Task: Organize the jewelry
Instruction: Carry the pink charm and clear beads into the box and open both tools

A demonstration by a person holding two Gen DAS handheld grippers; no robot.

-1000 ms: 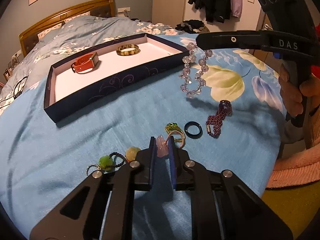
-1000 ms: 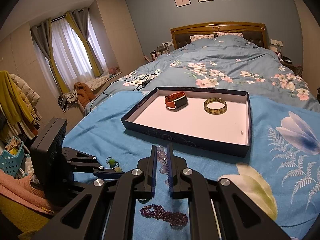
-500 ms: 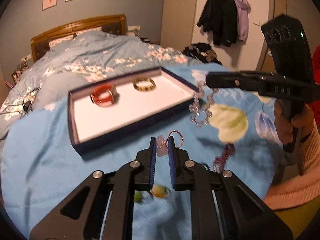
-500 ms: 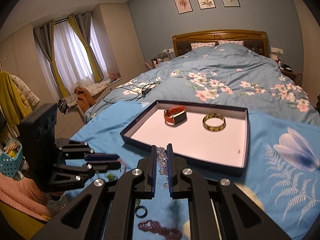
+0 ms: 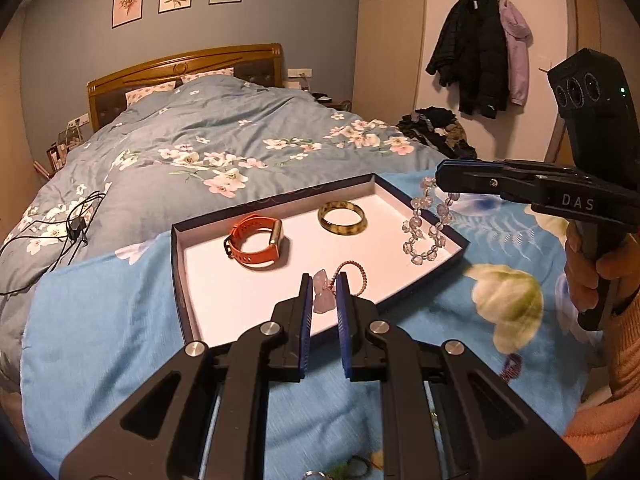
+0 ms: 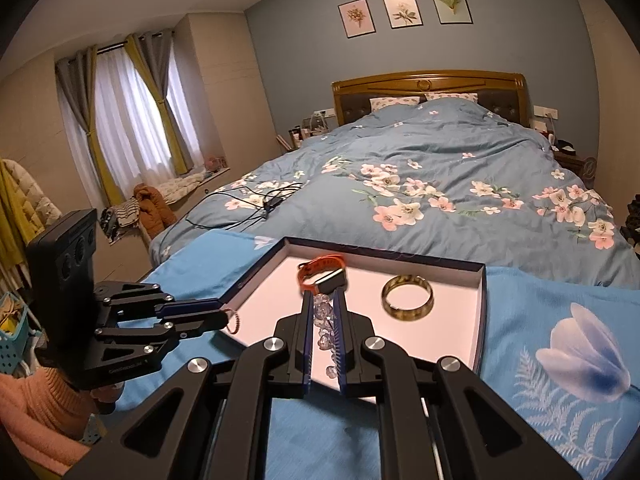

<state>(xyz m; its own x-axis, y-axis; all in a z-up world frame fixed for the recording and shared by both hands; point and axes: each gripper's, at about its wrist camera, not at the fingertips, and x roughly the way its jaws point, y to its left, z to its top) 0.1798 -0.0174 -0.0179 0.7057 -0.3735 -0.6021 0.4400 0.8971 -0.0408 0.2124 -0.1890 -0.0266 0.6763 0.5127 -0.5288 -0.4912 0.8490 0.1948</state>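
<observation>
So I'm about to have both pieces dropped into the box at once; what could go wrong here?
The clear bead bracelet dangles from the right claw over the tray's right rim, so it may drape over the wall or fall outside. The pink pendant bracelet in the left claw hangs near the front wall and the orange watch; it may snag there.

one tray [image 5: 460,245], four bracelets [image 5: 342,219], two grippers [image 5: 323,286]

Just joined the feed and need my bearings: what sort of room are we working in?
A home bedroom, it seems. A made bed with a carved wooden headboard and blue floral duvet fills the view, dark coats hang on a wall, and curtained windows stand to one side.
</observation>
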